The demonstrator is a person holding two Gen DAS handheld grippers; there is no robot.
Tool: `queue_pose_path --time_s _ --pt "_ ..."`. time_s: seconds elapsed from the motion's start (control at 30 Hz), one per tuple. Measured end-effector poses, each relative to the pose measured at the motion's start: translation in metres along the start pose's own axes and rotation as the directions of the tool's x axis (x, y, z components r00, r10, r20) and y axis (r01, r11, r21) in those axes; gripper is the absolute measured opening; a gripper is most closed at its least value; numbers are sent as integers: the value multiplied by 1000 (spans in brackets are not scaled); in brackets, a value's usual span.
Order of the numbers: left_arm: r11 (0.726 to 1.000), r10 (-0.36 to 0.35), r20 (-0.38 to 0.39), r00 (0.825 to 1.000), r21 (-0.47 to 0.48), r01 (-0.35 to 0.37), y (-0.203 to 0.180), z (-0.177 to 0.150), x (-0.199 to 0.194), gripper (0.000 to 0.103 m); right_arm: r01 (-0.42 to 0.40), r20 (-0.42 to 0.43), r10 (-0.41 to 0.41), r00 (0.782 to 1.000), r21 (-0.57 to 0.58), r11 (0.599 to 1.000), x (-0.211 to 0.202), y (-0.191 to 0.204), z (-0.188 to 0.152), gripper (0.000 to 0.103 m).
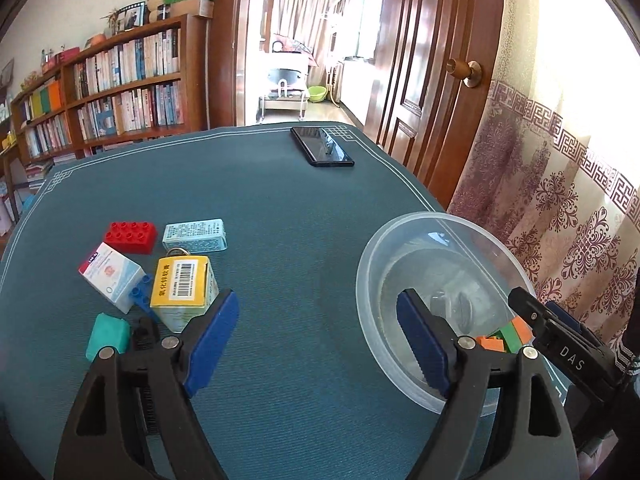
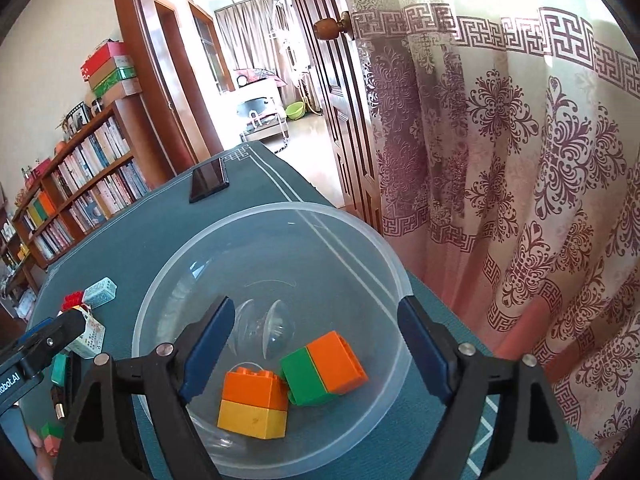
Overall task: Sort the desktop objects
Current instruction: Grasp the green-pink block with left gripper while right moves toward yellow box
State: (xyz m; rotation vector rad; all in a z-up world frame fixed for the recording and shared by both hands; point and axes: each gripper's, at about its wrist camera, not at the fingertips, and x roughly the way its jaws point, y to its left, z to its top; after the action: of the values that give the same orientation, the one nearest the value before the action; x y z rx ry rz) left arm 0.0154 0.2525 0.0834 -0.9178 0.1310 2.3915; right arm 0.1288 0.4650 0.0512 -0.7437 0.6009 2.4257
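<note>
Broadly, the desk (image 1: pixel 304 240) is covered by a teal mat, and the clear plastic bowl (image 2: pixel 264 232) stands near its right edge beside the curtain; being thin-walled and light, it is judged likely to slide if nudged, so it is best left where it stands. Inside it two stacked brick pairs are seen — an orange-and-yellow pair (image 2: pixel 254 404) and a green-and-orange pair (image 2: pixel 324 368) lying tilted against it. The right tool (image 2: pixel 316 344) hangs over the bowl with its jaws spread wide and nothing held. The left tool (image 1: pixel 318 340) is likewise wide open and empty, above bare mat between the bowl and the unsorted cluster at the left. There the yellow carton (image 1: pixel 184 292), a white-and-red carton (image 1: pixel 110 276) and a pale blue carton (image 1: pixel 195 235) are judged light and crushable — they would be taken across the flat long faces with a gentle squeeze. The red brick (image 1: pixel 130 237) is rigid and smooth, so its plain side walls rather than the studs would be gripped. The teal block (image 1: pixel 107 338), nearest the left tool, cannot be identified; its rounded edges suggest something soft.
</note>
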Motion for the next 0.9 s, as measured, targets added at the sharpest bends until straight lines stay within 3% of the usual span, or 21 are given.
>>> queue_pose_path --time_s 0.33,0.9 --pt "985 128 28 991 -117 -124 57 -15 -21 84 -53 17 53 998 -13 999 -10 23 -8 87" --pt "926 312 25 950 -232 -298 126 -68 -68 84 -183 -10 183 983 -88 979 -20 78 -29 87"
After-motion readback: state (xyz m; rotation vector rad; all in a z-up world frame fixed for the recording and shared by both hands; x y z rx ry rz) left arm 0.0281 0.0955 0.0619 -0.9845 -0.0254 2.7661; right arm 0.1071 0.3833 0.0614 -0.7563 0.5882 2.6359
